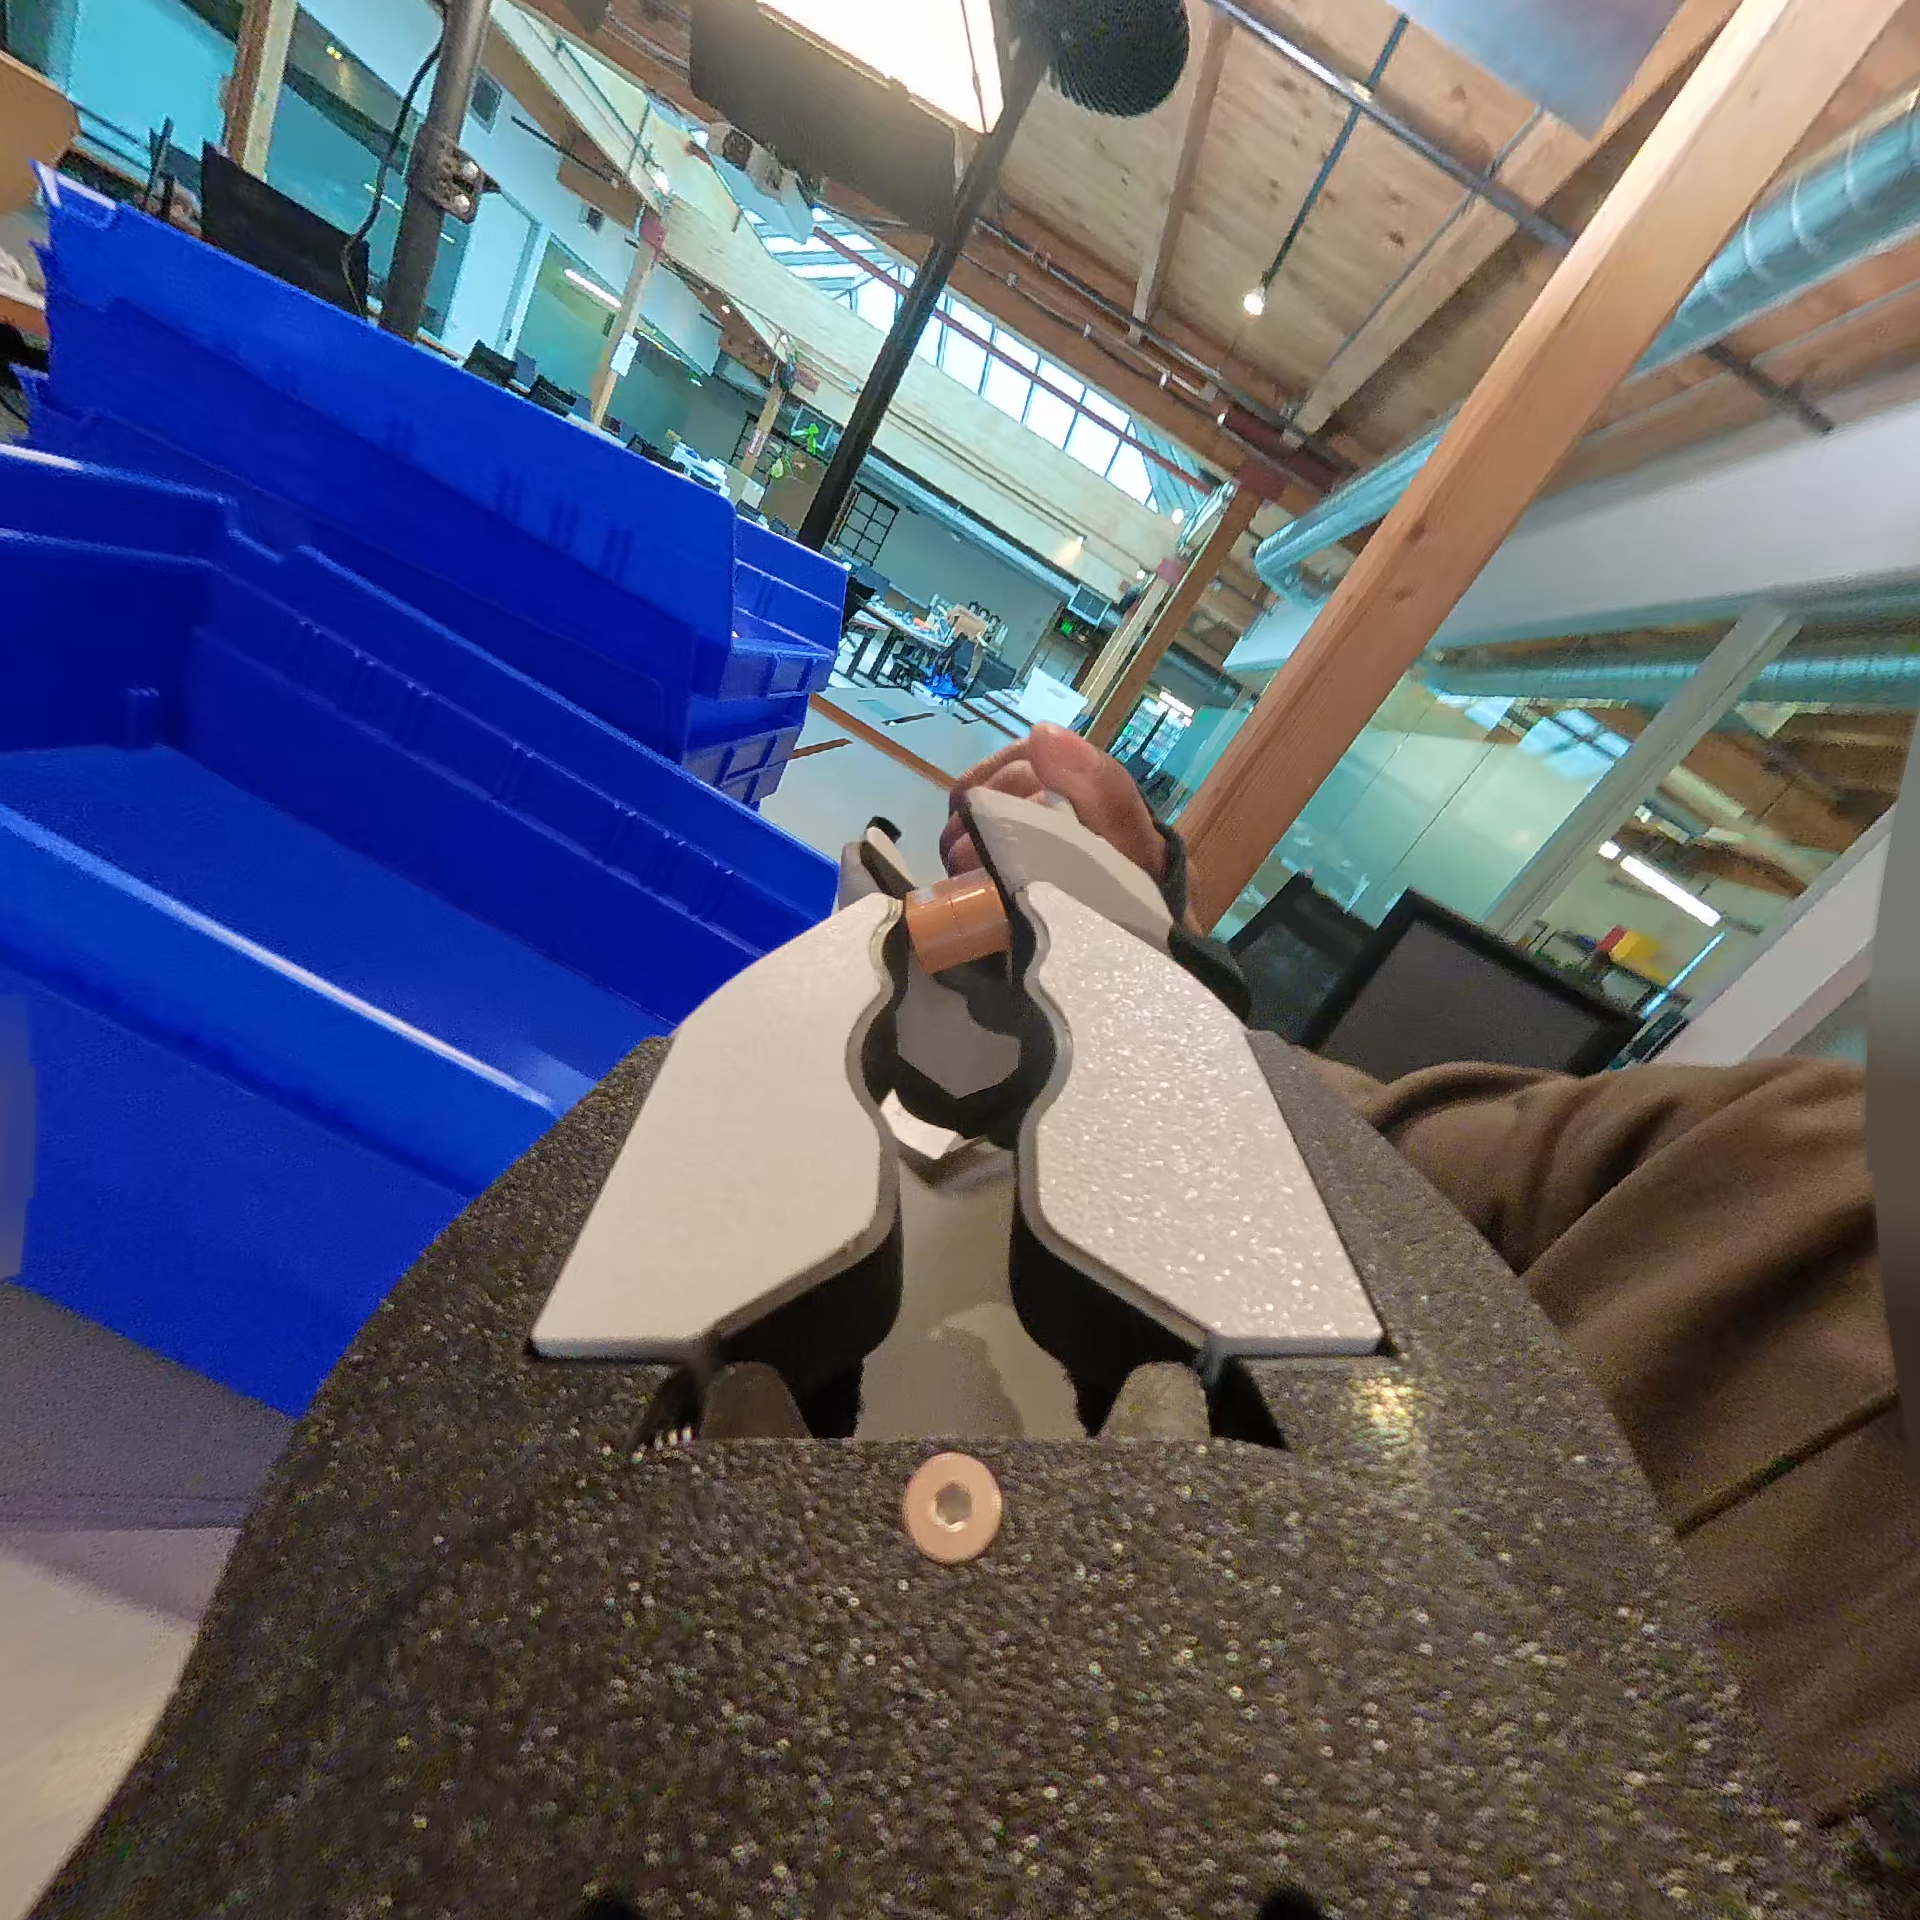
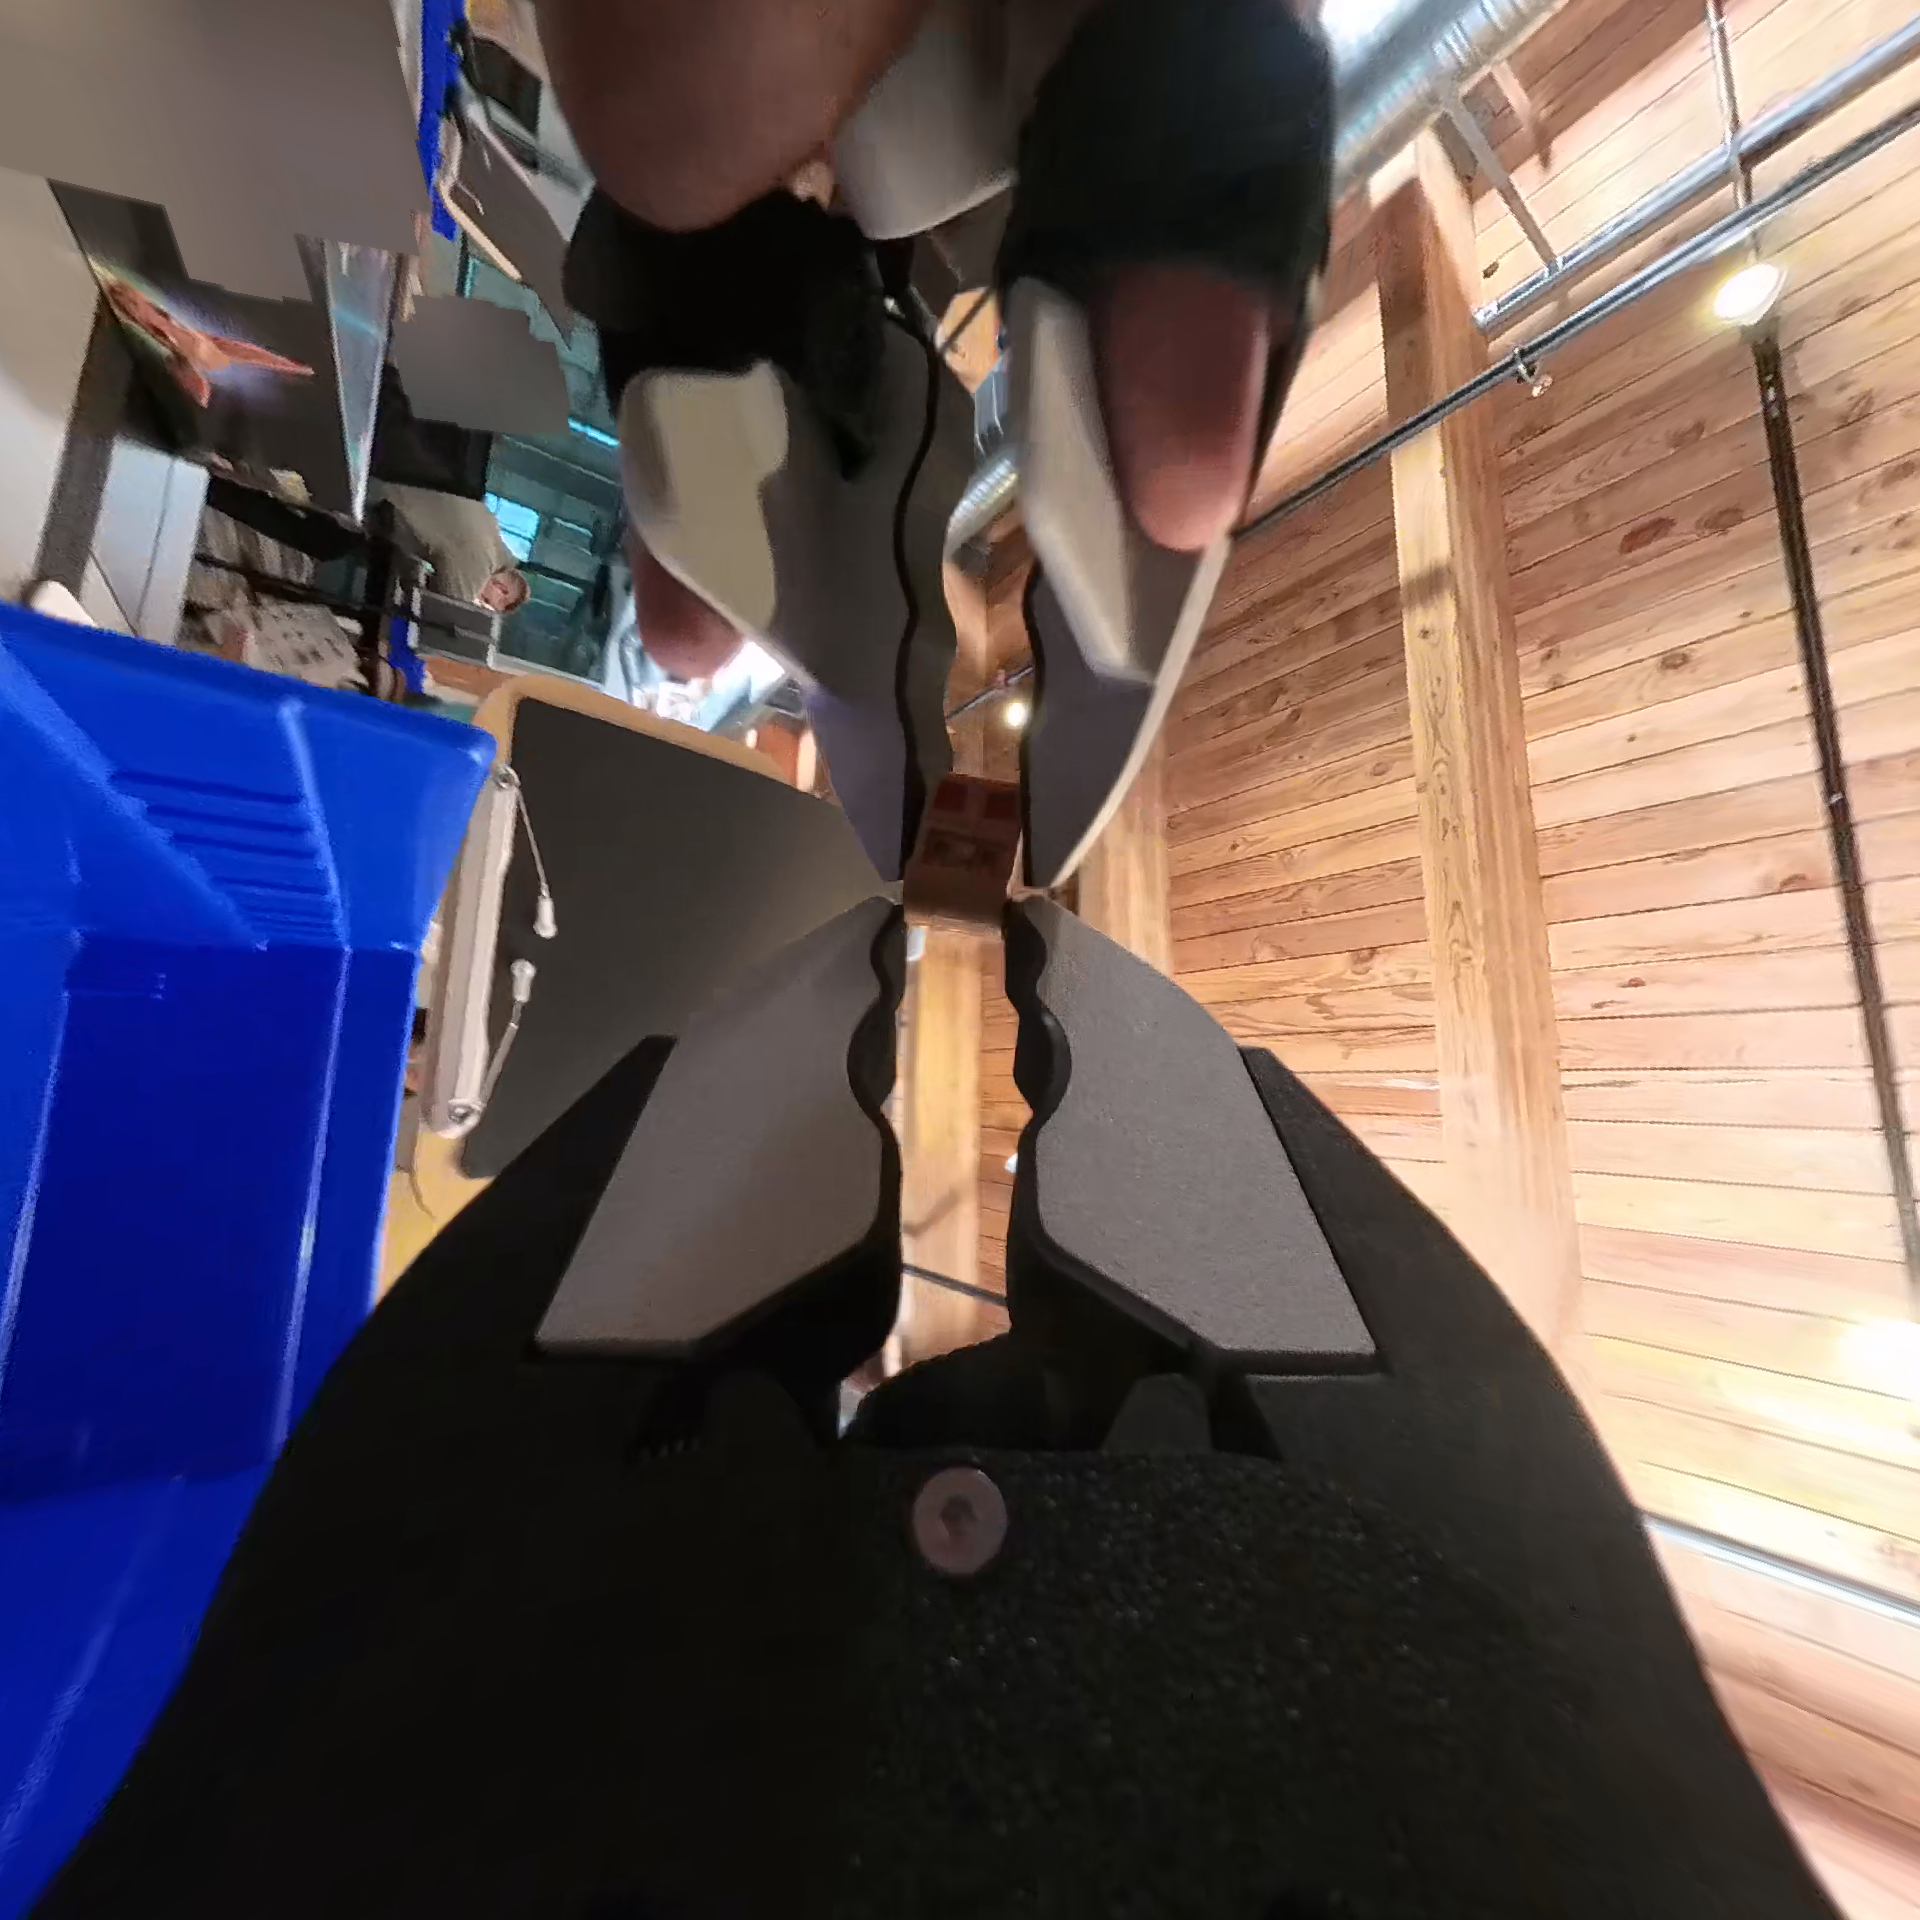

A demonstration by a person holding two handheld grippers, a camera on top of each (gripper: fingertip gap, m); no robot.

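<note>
A small tan cylinder (image 1: 951, 928) lies crosswise between the tips of two grippers that meet nose to nose. My left gripper (image 1: 958, 920) has its pale grey fingers closed on the cylinder's two ends. My right gripper (image 1: 930, 844) faces it from beyond, held by a hand (image 1: 1075, 779), and its pads also clamp the cylinder. In the right wrist view my right gripper (image 2: 954, 909) pinches the lower part of the brown cylinder (image 2: 961, 842). The left gripper (image 2: 968, 875) comes in from above and grips the upper part.
Stacked blue plastic bins (image 1: 364, 727) stand close on the left and also show in the right wrist view (image 2: 156, 987). A wooden post (image 1: 1507, 416) and a dark screen (image 1: 1475, 997) are to the right. A brown sleeve (image 1: 1662, 1247) lies beside my left gripper. A plank wall (image 2: 1558, 831) fills the right. Both grippers' tips are close together, under 4 cm apart.
</note>
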